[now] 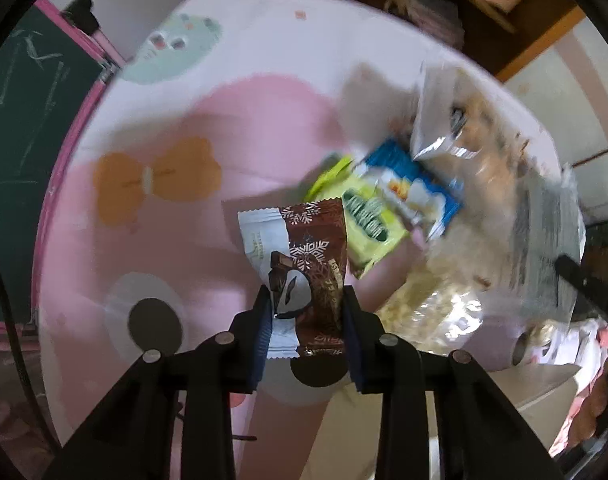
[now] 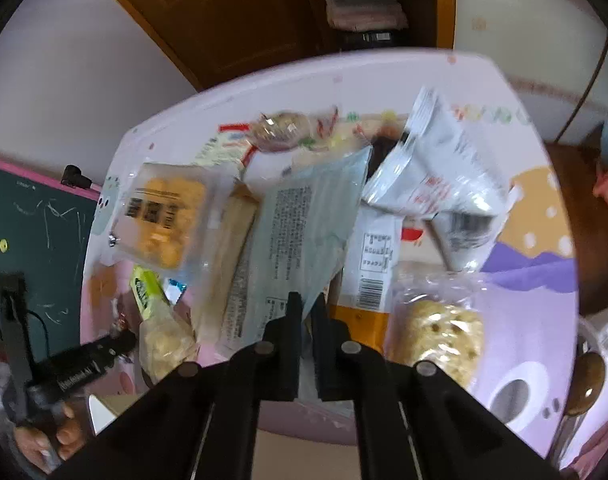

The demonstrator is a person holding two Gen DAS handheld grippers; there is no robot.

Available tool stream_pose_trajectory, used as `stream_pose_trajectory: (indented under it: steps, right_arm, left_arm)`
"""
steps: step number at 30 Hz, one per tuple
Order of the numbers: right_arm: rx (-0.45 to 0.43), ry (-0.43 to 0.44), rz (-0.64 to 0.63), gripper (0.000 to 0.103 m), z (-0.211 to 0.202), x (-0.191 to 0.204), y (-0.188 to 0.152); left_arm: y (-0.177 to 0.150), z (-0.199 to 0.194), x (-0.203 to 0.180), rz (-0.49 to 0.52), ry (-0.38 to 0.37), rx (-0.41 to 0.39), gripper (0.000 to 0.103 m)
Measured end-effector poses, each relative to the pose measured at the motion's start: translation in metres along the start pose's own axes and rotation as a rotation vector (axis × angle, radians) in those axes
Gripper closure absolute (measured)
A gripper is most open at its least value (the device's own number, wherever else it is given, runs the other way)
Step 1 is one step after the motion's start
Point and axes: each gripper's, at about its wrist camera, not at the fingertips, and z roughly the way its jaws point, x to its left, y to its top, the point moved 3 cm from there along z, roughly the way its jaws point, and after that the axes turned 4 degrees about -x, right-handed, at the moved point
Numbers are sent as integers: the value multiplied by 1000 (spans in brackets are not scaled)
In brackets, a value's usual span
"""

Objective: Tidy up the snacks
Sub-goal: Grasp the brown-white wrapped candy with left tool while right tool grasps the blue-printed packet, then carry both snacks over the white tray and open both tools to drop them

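Observation:
My left gripper is shut on a brown-and-white chocolate snack packet and holds it above the pink table. Beyond it lie a green biscuit packet and a blue packet, with clear bags of snacks to the right. My right gripper is shut on the corner of a pale blue-grey snack bag that lies over the pile. Around it are a yellow cake pack, a white packet and a rice cracker bag.
A green chalkboard with a pink frame stands left of the table. A wooden door and shelf with papers are behind. The left gripper's body and the hand holding it show at the lower left of the right wrist view.

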Motion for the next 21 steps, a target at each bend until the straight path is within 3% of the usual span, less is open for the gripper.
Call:
stream_pose_trajectory:
  steps: [9, 21]
  right_arm:
    - [-214, -23, -58, 103, -86, 22, -6]
    - [-501, 3, -133, 103, -253, 55, -31]
  left_arm:
    - [0, -108, -23, 82, -79, -250, 73]
    - [-65, -288, -85, 372, -171, -509, 73]
